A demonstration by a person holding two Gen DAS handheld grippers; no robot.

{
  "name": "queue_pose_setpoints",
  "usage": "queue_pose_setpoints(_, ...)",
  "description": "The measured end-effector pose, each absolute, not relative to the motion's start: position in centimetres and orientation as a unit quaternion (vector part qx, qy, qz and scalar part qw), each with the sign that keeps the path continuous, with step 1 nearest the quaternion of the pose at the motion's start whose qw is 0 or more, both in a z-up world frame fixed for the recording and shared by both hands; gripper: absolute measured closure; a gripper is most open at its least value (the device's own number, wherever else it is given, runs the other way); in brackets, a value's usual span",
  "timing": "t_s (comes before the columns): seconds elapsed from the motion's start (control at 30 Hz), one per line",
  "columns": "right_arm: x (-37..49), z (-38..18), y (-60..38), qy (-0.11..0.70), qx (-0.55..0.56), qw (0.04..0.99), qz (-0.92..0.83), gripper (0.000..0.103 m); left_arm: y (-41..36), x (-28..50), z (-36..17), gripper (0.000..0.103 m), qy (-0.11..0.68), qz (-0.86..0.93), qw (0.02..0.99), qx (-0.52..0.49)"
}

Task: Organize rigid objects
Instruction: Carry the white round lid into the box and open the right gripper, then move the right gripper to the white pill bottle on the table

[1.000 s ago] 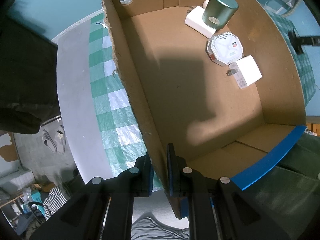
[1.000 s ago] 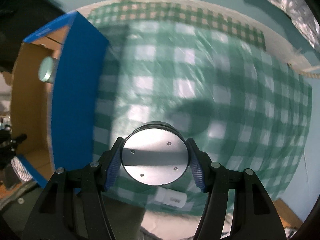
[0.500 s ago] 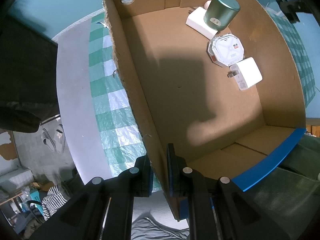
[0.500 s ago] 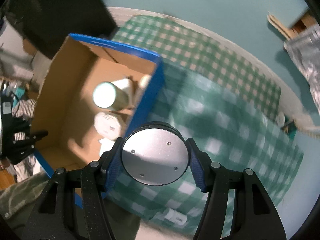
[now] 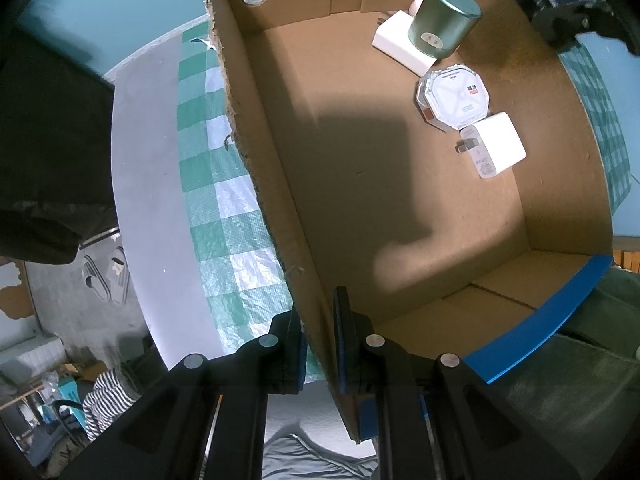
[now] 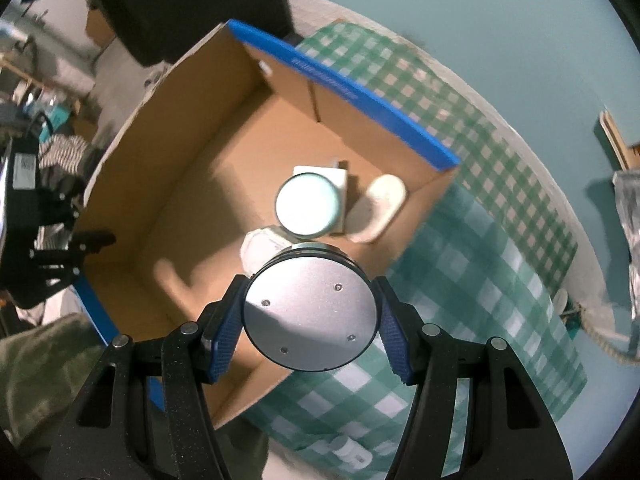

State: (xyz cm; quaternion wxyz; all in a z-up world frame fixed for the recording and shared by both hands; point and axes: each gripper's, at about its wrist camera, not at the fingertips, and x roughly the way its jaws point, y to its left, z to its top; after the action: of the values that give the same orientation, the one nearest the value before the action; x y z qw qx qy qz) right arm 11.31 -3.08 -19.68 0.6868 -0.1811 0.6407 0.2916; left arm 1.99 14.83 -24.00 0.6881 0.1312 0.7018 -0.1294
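In the left wrist view, the left gripper is clenched on the near wall of the cardboard box, one pad outside and one inside the torn edge, most likely to steady the box while things are dropped in. On the box floor, up toward one o'clock, stand a green canister on or against a flat white adapter, with an octagonal white case just below them and a white charger touching that case at its four o'clock side; they are crowded into one corner, which leaves the wide shaded floor at centre free. At two o'clock, by the rim, a dark piece of the other tool shows. In the right wrist view, the right gripper is grasping a silver disc-shaped object by its round edge, both blue pads pressed to opposite sides, so its flat face looks at the camera. It hangs over the box's near corner, with the checked tablecloth from three to five o'clock. The canister sits at twelve o'clock from the disc, a pale oval thing at one o'clock. I judge the disc is meant for the bare floor at nine to ten o'clock.
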Motion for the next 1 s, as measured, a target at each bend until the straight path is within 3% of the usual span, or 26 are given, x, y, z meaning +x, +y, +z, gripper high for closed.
queue_pose_setpoints(1.0,10.3,-18.0,-4.5,0.624,-0.183,0.702,0.291,0.039,14.2,2.0,-23.9,0.091,0.7,-0.131,0.689,0.136)
